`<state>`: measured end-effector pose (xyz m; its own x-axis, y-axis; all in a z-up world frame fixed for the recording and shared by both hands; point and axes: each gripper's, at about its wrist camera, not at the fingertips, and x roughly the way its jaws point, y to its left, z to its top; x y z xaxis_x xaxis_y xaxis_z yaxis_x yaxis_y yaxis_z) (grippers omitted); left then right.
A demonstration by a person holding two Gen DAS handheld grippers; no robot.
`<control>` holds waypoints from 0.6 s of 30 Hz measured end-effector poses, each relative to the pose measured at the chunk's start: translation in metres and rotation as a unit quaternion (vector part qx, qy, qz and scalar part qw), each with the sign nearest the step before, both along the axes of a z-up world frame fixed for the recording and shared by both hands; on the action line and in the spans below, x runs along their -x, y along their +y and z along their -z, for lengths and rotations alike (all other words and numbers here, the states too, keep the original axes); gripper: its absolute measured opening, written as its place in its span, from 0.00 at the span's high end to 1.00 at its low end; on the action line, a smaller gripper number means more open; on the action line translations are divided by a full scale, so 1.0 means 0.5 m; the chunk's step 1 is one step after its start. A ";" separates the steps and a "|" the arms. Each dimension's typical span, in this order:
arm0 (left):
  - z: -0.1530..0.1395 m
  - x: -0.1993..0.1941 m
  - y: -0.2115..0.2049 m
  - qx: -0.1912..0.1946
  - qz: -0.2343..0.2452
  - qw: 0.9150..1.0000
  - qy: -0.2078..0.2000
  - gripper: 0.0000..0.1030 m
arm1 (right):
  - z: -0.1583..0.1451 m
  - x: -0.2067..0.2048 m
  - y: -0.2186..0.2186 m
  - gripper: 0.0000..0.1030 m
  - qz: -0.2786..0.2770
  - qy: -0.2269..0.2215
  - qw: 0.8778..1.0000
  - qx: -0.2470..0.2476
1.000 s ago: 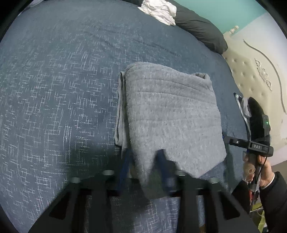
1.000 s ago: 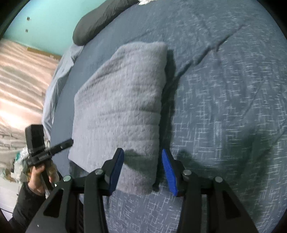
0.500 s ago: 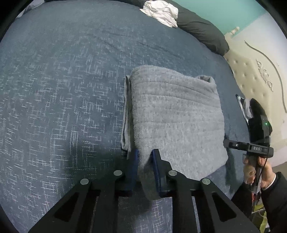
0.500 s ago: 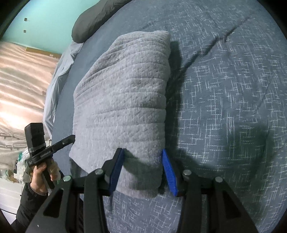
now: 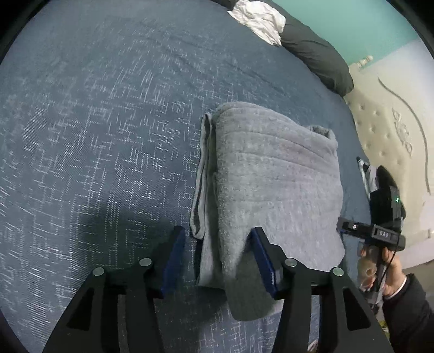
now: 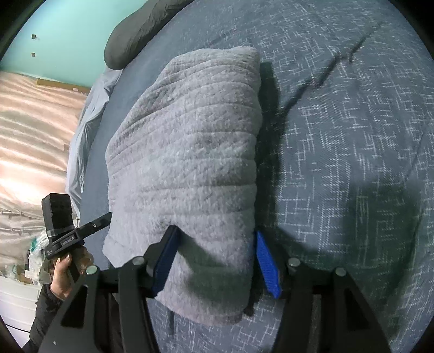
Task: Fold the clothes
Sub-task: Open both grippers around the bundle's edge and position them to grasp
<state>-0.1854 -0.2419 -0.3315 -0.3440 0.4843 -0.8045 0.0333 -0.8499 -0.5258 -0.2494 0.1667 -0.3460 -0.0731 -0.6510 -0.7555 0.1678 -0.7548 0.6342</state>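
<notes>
A folded grey fleece garment (image 5: 274, 184) (image 6: 190, 146) lies on the blue patterned bedspread (image 5: 89, 141). My left gripper (image 5: 218, 258) is at its near left corner. Its jaws are opening: the corner lies loose between the blue pads (image 5: 173, 258), and the left pad stands clear of the cloth. My right gripper (image 6: 215, 260) straddles the near right corner. Its jaws are opening too, one pad resting on top of the fleece and the other just off its edge. Each view shows the other gripper's body in a person's hand (image 5: 390, 260) (image 6: 65, 268) beside the garment.
A dark pillow (image 5: 317, 54) with a crumpled white cloth (image 5: 257, 19) on it lies at the far end of the bed. A cream tufted headboard (image 5: 393, 130) stands beyond the garment's right side. Pinkish fabric (image 6: 29, 130) and clutter lie past the bed's edge.
The left jaws, pinched on the garment's corner half a second ago, have spread and let it go. The right jaws have widened a little around the other corner.
</notes>
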 end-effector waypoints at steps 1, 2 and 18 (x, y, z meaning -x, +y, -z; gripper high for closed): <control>0.004 0.000 -0.003 -0.007 -0.003 1.000 -0.001 0.44 | 0.003 0.002 -0.001 0.43 0.001 -0.003 1.000 0.003; 0.008 0.001 -0.005 -0.011 -0.005 1.000 -0.001 0.42 | 0.006 0.003 0.003 0.43 0.001 -0.005 1.000 0.008; 0.017 0.021 0.017 -0.006 0.002 1.000 0.002 0.41 | 0.005 0.005 0.000 0.45 0.013 0.014 0.999 0.030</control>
<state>-0.1956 -0.2335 -0.3400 -0.3448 0.4959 -0.7970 0.0272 -0.8434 -0.5366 -0.2518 0.1666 -0.3485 -0.1106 -0.6929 -0.7125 0.1677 -0.7196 0.6738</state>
